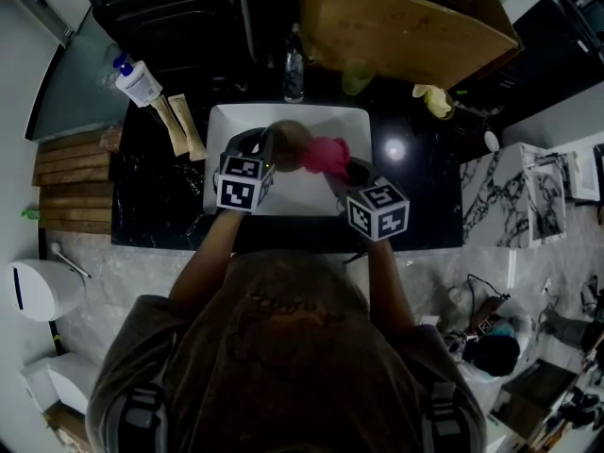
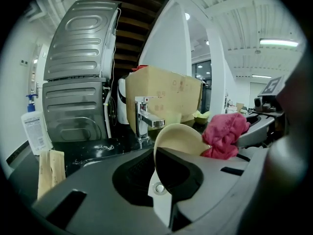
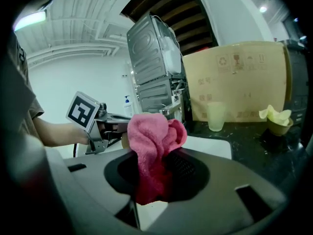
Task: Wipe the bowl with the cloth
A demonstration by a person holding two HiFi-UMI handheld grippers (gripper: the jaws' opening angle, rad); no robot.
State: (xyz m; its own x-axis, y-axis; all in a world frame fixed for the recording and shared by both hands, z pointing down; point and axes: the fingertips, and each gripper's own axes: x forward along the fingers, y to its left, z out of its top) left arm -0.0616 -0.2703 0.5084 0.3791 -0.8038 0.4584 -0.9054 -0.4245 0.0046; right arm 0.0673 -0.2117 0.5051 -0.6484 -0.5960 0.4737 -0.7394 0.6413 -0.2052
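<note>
My left gripper [image 1: 269, 149] is shut on the rim of a cream bowl [image 2: 178, 138], held tilted on its side above the white sink [image 1: 236, 121]. In the head view the bowl [image 1: 291, 143] shows as a brownish round shape between the two grippers. My right gripper [image 1: 342, 166] is shut on a bunched pink cloth [image 3: 152, 146], which sticks up out of its jaws. The cloth [image 1: 326, 156] presses against the bowl's right side; in the left gripper view the cloth [image 2: 224, 135] lies against the bowl's rim.
A chrome tap [image 2: 144, 116] stands behind the sink. A soap bottle [image 1: 140, 82] and wooden pieces [image 1: 179, 125] are at left on the black counter [image 1: 151, 196]. A cardboard box [image 1: 406, 26], a pale cup [image 3: 215, 116] and a small yellow-green dish [image 1: 434, 100] sit behind and right.
</note>
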